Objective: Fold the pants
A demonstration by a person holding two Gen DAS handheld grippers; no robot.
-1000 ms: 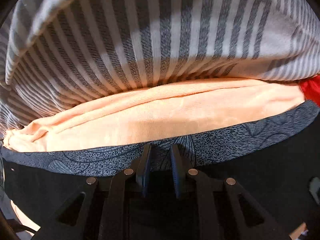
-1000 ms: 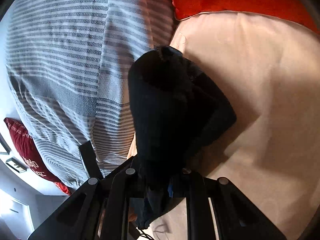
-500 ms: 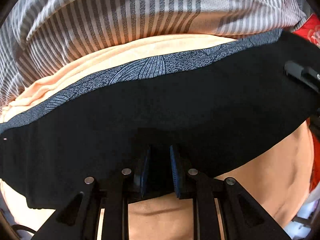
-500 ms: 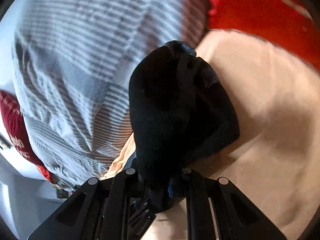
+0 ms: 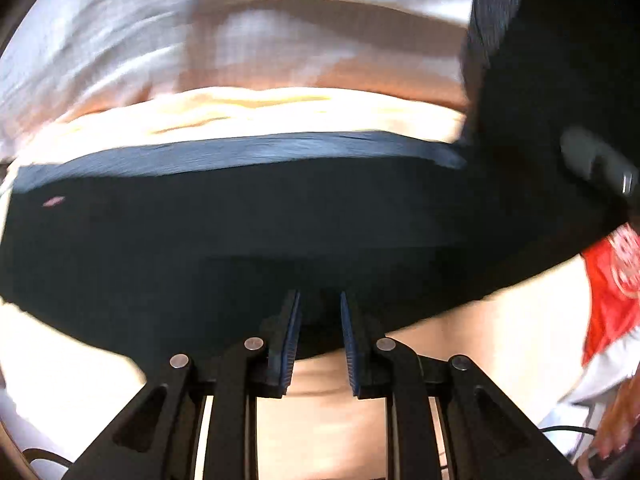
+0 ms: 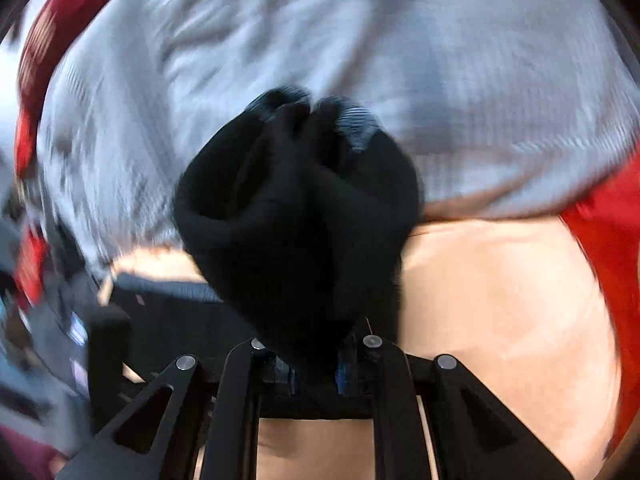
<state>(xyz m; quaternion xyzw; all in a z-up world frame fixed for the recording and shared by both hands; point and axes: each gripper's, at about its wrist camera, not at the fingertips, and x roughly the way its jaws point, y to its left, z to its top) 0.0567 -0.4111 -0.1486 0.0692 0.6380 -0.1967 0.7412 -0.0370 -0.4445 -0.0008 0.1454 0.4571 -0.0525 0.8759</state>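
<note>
The black pants (image 5: 240, 240) stretch wide across the left wrist view above a peach bed sheet (image 5: 460, 364). A grey-blue patterned band (image 5: 248, 152) runs along their far edge. My left gripper (image 5: 319, 320) is shut on the near edge of the pants. In the right wrist view a bunched black fold of the pants (image 6: 296, 216) rises from between the pads. My right gripper (image 6: 316, 364) is shut on it. Both views are motion-blurred.
A grey-and-white striped duvet (image 5: 200, 32) (image 6: 440, 80) lies heaped behind the pants. Red fabric lies at the right in the left wrist view (image 5: 612, 288) and at the right (image 6: 612, 264) and upper left of the right wrist view. The other gripper (image 5: 596, 164) shows dimly at the right.
Both grippers have swung while holding the pants. In the left view the pants spread wider and a black fold rose at the upper right. In the right view the scene rotated and the bundle turned upright.
</note>
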